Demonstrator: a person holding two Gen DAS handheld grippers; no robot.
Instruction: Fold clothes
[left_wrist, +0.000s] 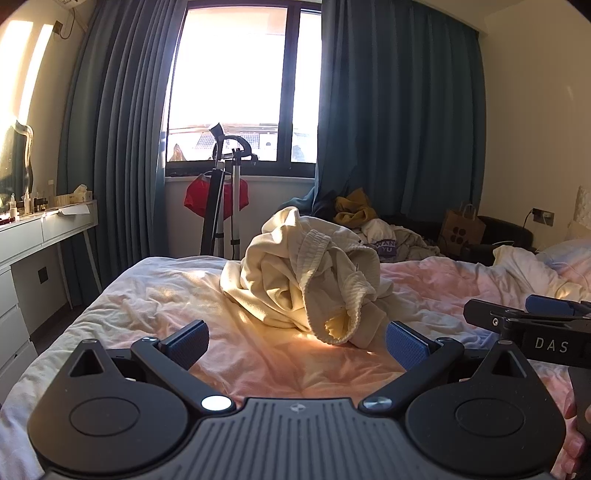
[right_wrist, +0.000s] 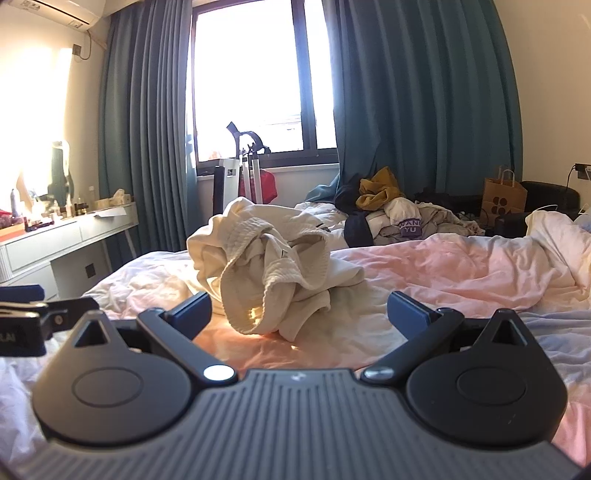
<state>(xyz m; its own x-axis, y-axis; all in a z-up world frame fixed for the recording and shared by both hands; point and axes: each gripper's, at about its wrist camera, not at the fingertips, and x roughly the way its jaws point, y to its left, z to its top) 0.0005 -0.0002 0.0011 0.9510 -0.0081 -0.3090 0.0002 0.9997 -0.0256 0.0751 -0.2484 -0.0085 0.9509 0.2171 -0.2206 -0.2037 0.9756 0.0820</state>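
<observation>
The wide bed (left_wrist: 155, 295), spread with a rumpled pink-and-white sheet, fills the room in front of the window, and on it, out near the middle and just ahead of both tools, sits the crumpled cream-coloured garment with ribbed cuffs (left_wrist: 306, 273), heaped up in a loose knot with one ribbed opening gaping toward the person. Behind it, at the far side of the bed, lies a separate pile of mixed clothes (left_wrist: 384, 232), mustard and white among them. By my reckoning the folding has not begun: this looks like the very first step, the approach before anything is picked up. The next move calls for finding a real edge or a ribbed hem in that tangle, taking it at two spaced points and lifting to shake the garment open flat on the sheet; grabbing the bulk of the knot would only tighten it. The left claw (left_wrist: 297, 343) hangs low over the sheet, tipped slightly downward, its blue-padded fingers spread wide with nothing between them. The right claw (right_wrist: 299, 314) hovers alongside at much the same slight downward tilt, equally wide apart and empty, short of the cloth.
</observation>
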